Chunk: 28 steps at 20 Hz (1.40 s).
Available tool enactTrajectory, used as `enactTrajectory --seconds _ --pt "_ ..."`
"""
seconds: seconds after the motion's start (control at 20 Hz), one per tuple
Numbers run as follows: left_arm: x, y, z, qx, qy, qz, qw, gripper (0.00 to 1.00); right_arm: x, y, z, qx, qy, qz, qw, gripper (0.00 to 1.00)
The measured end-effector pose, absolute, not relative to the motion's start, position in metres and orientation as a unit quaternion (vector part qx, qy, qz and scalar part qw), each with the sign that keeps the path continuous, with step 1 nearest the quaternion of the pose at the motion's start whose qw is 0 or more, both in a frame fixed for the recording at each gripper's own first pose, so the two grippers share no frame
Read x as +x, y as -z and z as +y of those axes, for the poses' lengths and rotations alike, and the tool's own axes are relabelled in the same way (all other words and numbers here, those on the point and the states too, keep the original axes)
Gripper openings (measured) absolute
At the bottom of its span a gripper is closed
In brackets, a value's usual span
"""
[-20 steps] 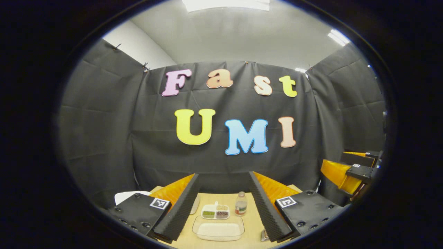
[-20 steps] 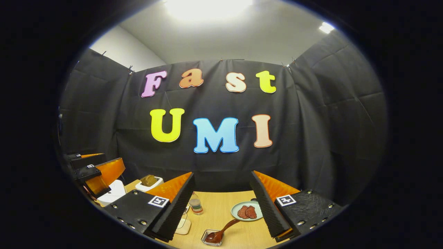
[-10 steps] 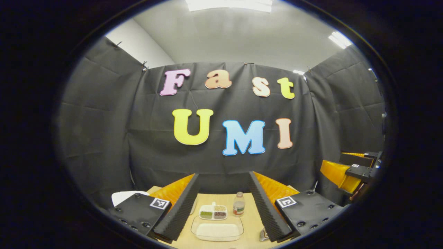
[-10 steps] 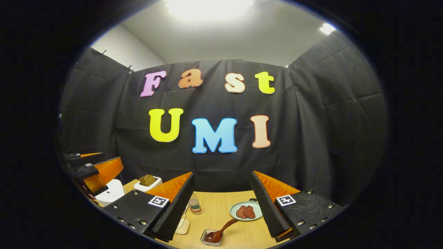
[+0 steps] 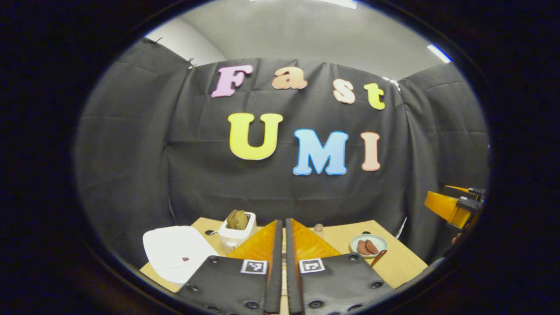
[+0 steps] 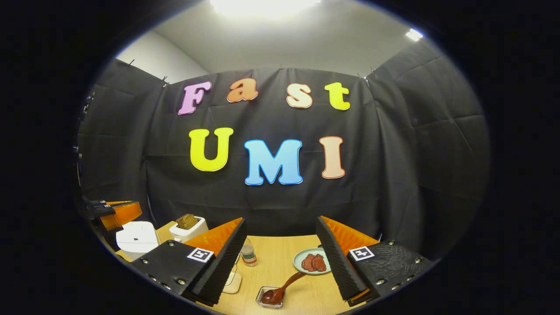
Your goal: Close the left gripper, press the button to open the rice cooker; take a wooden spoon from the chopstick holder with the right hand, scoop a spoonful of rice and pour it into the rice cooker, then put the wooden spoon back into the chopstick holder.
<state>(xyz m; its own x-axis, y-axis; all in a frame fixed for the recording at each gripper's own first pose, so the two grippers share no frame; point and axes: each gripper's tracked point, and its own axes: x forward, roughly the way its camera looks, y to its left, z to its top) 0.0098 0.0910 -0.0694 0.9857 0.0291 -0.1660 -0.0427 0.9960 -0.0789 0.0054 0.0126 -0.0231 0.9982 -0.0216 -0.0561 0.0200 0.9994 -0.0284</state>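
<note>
1. While the left claw [image 5: 283, 262] is held above the desk [image 5: 396, 262], its two fingers are seen pressed together, with nothing between them.
2. The white rice cooker [image 5: 177, 251] is placed at the left of the desk, lid down, just beside the white chopstick holder [image 5: 237, 227].
3. The right claw [image 6: 280, 258] is held wide open and empty.
4. A wooden spoon [image 6: 282, 289] is seen below it, resting in a small glass dish [image 6: 270, 298], near a plate [image 6: 311, 261].

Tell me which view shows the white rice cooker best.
The left gripper view: the rice cooker sits near and large there, its closed lid facing the camera. The right gripper view shows it smaller at the left edge, partly behind that hand-held gripper's finger.
</note>
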Motion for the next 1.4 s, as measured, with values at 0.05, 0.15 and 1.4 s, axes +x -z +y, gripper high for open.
enactTrajectory --seconds 0.05,0.15,1.4 --pt "0.016 0.083 0.108 -0.052 -0.024 0.100 0.993 0.10 0.007 0.025 0.015 -0.016 0.009 0.031 0.999 0.97" --pt "0.013 0.104 0.136 -0.061 -0.038 0.128 0.989 0.08 0.010 0.031 0.020 -0.018 0.005 0.036 0.999 0.97" --pt "0.048 0.296 0.332 -0.162 -0.158 0.338 0.914 0.09 0.035 0.066 0.020 -0.036 0.013 0.081 0.996 0.97"
